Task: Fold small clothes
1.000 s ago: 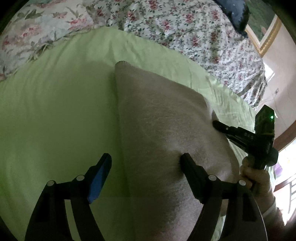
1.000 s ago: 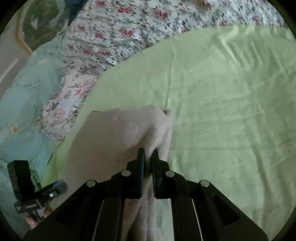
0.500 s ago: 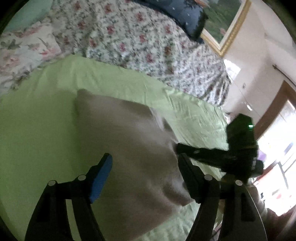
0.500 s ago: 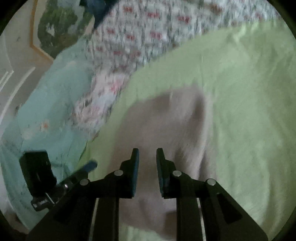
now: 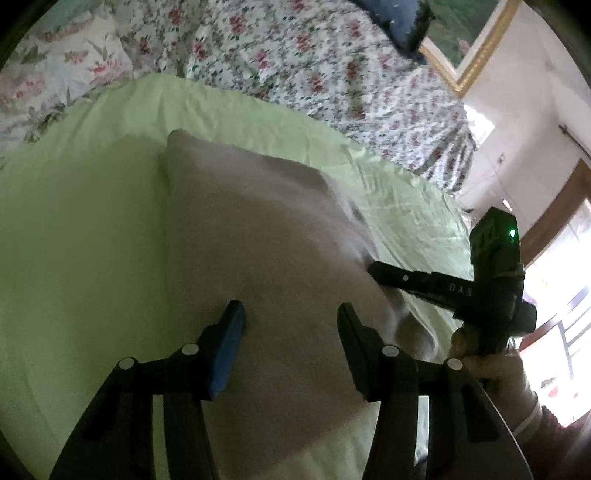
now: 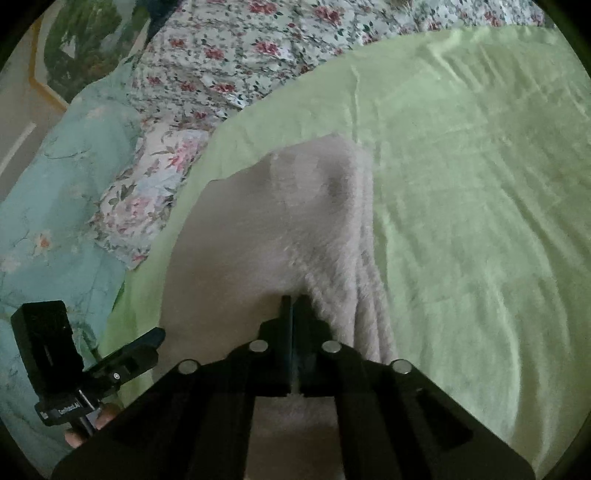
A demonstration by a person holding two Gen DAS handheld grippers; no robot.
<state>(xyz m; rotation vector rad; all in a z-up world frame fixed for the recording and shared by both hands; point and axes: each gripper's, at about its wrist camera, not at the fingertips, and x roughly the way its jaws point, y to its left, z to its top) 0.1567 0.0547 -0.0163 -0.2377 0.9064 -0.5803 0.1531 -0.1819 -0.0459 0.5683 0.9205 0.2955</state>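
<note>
Right wrist: tool (image 6: 291,301) pinches towel (image 6: 266,221) edge.

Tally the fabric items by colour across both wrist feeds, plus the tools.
Beige fuzzy cloth: 1
Light green sheet: 1
Red-flowered floral bedding: 1
Pale blue floral bedding: 1
Dark blue cushion: 1
Tools: 2, the left tool open over the cloth, the right tool shut on the cloth's edge
Total: 7

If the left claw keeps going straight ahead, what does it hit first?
Most likely the beige cloth lying on the green sheet: the open left claw points straight over it. Its height above the cloth is unclear.
</note>
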